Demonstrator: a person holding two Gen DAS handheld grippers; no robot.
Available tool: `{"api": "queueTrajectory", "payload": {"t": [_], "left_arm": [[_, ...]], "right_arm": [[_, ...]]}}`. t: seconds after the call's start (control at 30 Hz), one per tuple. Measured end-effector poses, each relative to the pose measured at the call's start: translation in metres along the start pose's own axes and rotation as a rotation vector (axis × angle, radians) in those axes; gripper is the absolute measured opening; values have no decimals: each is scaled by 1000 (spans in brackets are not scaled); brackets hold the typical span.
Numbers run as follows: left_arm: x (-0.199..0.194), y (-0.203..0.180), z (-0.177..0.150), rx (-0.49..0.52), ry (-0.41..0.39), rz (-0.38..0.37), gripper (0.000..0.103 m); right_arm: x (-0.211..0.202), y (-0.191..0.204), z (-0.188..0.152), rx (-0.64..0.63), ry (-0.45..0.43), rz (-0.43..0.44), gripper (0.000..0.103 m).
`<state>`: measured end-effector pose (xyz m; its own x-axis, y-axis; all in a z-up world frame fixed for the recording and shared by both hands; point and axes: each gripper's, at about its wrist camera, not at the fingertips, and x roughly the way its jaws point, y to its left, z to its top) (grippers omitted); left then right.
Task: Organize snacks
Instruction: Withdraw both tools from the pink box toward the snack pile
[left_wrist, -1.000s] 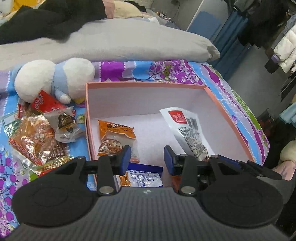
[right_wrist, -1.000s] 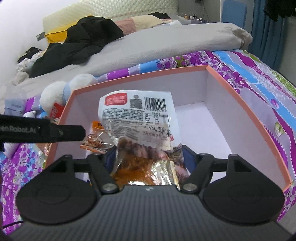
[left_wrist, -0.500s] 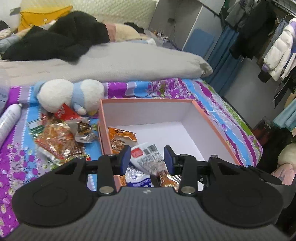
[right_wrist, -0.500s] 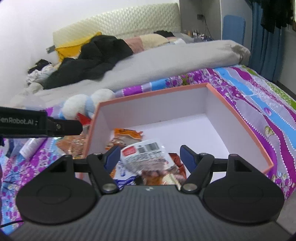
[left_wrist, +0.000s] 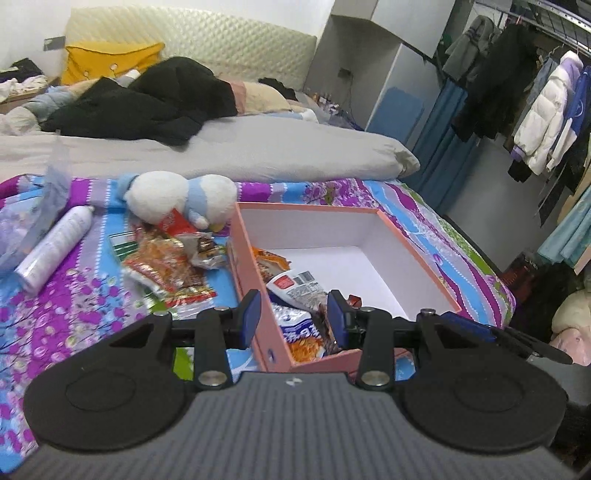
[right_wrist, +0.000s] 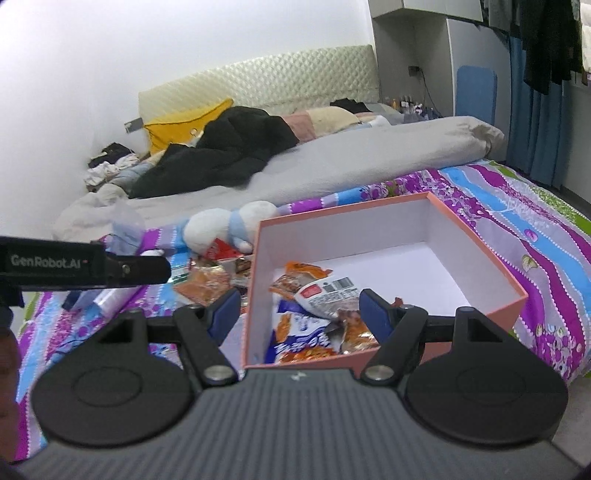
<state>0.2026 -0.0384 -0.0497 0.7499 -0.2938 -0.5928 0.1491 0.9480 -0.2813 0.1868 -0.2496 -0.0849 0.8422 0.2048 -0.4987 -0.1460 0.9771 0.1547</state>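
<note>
A pink box (left_wrist: 402, 236) (right_wrist: 476, 240) with a white inside lies on the flowered bedspread. In it lie an orange packet (left_wrist: 271, 258) (right_wrist: 301, 275), a white shrimp-snack packet with a red label (left_wrist: 295, 286) (right_wrist: 323, 295) and a blue-and-white packet (left_wrist: 295, 325) (right_wrist: 299, 332). A heap of loose snack packets (left_wrist: 166, 266) (right_wrist: 207, 280) lies left of the box. My left gripper (left_wrist: 293, 317) is open and empty above the box's near left corner. My right gripper (right_wrist: 301, 314) is open and empty above the box's near edge.
A white and blue plush toy (left_wrist: 181, 195) (right_wrist: 225, 225) lies behind the snack heap. A white spray bottle (left_wrist: 55, 247) lies at the left. A grey duvet (left_wrist: 221, 151) and black clothes (left_wrist: 147, 99) lie behind. Clothes hang at the right, beyond the bed edge.
My right gripper has opened and let go of the white shrimp-snack packet, which now lies in the box. Both grippers have drawn back and up from the box.
</note>
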Motion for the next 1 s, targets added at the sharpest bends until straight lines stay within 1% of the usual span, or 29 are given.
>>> {"api": "queueTrajectory", "payload": {"t": [0.2, 0.33, 0.43, 0.57, 0.7, 0.87, 1.0], "left_arm": [[-53, 9, -29, -3, -49, 40, 46], [-83, 20, -54, -35, -79, 73, 46], [-98, 26, -77, -36, -71, 107, 46], [-110, 38, -103, -65, -66, 148, 46], [-119, 50, -119, -85, -78, 207, 46], [-128, 73, -129, -170, -94, 236, 46], [-132, 88, -137, -220, -107, 243, 46]], "right_arm": [[-28, 18, -16, 5, -33, 17, 73], [-41, 28, -27, -17, -32, 42, 73], [-50, 34, -37, -38, -35, 58, 73], [-50, 39, -52, -47, 2, 91, 73], [-46, 47, -61, -69, 34, 121, 73], [-40, 64, -68, -128, 68, 168, 73], [-40, 80, -73, -180, 66, 194, 73]]}}
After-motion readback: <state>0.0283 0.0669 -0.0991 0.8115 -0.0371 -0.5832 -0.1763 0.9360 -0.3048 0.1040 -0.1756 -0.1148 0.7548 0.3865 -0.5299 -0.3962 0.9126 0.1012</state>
